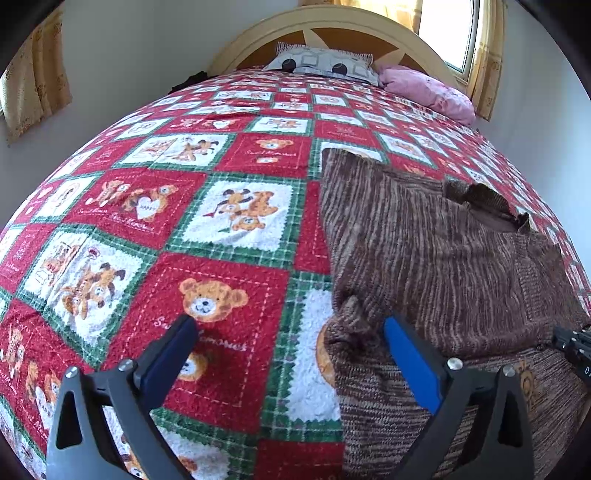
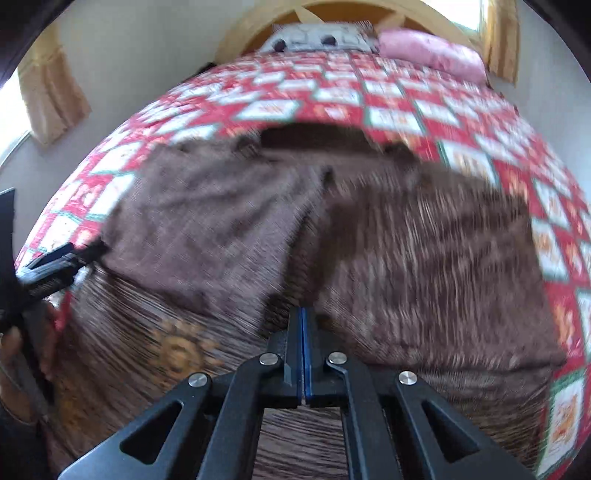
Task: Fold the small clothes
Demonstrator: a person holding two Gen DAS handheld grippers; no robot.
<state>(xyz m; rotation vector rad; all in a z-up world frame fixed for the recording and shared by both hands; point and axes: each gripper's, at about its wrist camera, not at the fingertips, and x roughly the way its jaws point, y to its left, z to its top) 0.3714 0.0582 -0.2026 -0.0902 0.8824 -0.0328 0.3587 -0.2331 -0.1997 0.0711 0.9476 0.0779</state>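
Sweater [image 2: 369, 229] lies on the teddy-bear quilt [image 1: 221, 229], sleeve folded inward. Your right hand-held gripper [image 2: 303, 325] is pinched shut on its knit; left hand-held gripper [image 1: 291, 332] gapes empty beside its hem. Lift smoothly, keeping edges aligned.

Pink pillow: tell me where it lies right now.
The pink pillow lies at the head of the bed, upper right in both views, beside the grey pillow and below the window.

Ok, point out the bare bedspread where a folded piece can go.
Free: the bedspread left of the brown sweater, up to the pillows. Crowded: the near right side, under the sweater and both grippers.
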